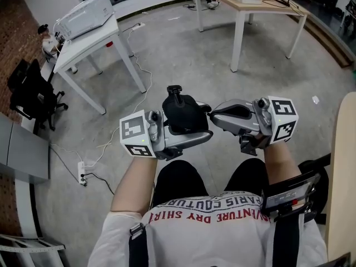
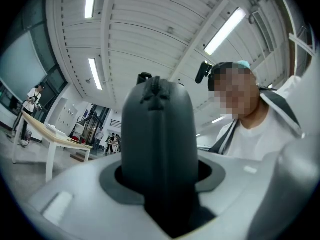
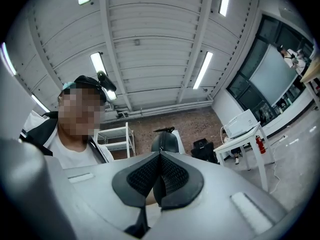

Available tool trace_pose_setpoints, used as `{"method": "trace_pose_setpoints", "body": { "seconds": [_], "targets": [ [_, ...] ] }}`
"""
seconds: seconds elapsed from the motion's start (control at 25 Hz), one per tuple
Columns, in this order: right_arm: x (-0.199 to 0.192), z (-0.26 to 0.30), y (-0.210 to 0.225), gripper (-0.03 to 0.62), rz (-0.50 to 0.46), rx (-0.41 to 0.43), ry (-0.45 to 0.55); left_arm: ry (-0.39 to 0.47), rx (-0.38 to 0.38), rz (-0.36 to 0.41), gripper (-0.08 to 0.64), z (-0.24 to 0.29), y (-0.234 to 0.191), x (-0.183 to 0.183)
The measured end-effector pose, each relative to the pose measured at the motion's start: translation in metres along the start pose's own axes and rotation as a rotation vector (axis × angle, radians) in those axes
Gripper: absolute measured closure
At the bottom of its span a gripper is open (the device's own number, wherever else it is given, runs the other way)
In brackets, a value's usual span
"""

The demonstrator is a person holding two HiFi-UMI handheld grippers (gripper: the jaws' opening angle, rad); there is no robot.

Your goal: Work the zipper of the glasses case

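Note:
A black glasses case [image 1: 183,114] stands upright in front of my chest, its zipper pull [image 1: 174,89] sticking up at the top. My left gripper [image 1: 192,133] is shut on the case's lower part. In the left gripper view the case [image 2: 159,134] fills the middle, clamped in the left gripper [image 2: 160,184]. My right gripper [image 1: 212,114] comes in from the right, its tip at the case's right side. In the right gripper view the right gripper [image 3: 159,174] has its ribbed pads [image 3: 176,176] pressed together with nothing seen held. The case [image 3: 166,143] shows just beyond them.
On the concrete floor, a white table [image 1: 92,40] with a printer stands at the left and a wooden table [image 1: 250,4] at the far right. A black office chair [image 1: 30,93] and a power strip [image 1: 82,171] with cables lie left. A wooden edge [image 1: 342,177] runs along the right.

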State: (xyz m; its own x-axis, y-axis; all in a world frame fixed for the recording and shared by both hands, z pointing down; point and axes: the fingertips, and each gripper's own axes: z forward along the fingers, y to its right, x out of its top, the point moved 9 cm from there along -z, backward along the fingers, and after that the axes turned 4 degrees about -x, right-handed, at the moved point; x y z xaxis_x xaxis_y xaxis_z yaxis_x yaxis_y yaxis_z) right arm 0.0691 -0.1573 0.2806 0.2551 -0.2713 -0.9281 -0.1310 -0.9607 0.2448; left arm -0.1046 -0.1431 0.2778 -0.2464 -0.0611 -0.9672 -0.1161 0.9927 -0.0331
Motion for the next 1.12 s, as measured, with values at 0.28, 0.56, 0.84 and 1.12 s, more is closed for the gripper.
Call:
{"method": "trace_pose_setpoints", "body": {
  "seconds": [0.28,0.56,0.84,1.12],
  "targets": [
    [-0.011,0.001,0.005,0.597,0.041,-0.001,-0.011,0.182,0.001,-0.006,0.324,-0.014,-0.006,0.027],
    [-0.023,-0.002,0.011,0.597,0.074,-0.016,-0.007,0.274,0.022,-0.037,0.322,-0.021,-0.013,0.033],
    [-0.022,-0.003,0.012,0.597,0.076,-0.019,0.004,0.344,0.039,-0.057,0.322,-0.023,-0.016,0.038],
    [-0.023,-0.001,0.013,0.597,0.094,-0.003,0.033,0.460,0.063,-0.077,0.322,-0.023,-0.016,0.051]
  ]
}}
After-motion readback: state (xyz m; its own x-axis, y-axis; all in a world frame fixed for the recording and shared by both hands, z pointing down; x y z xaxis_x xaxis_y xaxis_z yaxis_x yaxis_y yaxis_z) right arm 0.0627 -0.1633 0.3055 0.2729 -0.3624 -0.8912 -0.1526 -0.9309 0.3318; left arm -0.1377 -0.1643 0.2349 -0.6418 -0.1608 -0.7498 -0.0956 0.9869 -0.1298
